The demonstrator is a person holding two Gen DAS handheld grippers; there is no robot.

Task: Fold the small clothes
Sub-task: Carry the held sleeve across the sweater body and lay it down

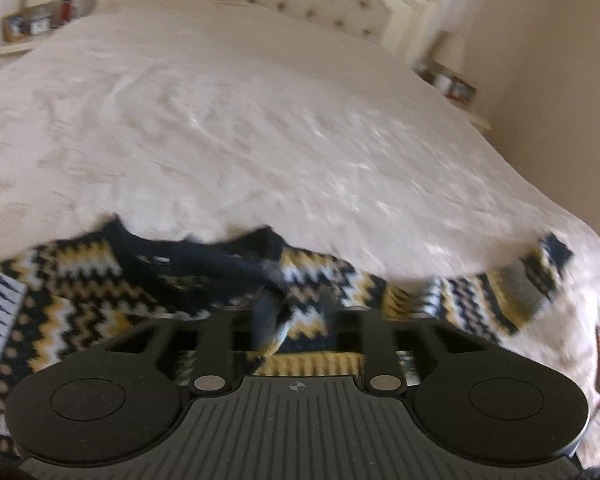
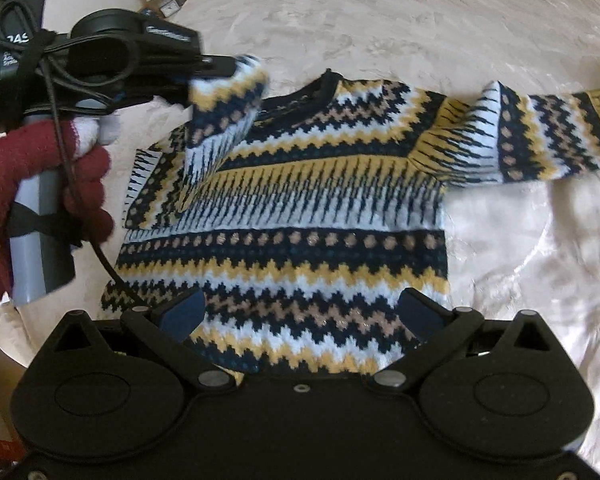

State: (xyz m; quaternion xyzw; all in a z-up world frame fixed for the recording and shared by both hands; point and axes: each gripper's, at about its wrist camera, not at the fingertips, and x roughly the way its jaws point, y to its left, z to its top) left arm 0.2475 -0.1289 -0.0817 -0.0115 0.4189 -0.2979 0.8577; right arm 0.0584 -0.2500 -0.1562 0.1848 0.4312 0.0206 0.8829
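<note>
The left gripper [image 2: 220, 70], clamped on the sweater's [image 2: 300, 216] left sleeve [image 2: 224, 108], is folding it inward. The right gripper [image 2: 300, 312] is hovering near the hem, fingers apart; the right sleeve [image 2: 540, 132] and body are lying unfolded.

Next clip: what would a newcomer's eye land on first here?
The zigzag-patterned sweater in navy, yellow and white, spread flat on the pale bedspread. Next, the left tool at upper left in the right wrist view, gripped by a red-gloved hand, pinching one sleeve cuff and lifting it over the sweater's body. The right tool hovers open above the hem, while the other sleeve lies stretched out to the right.
</note>
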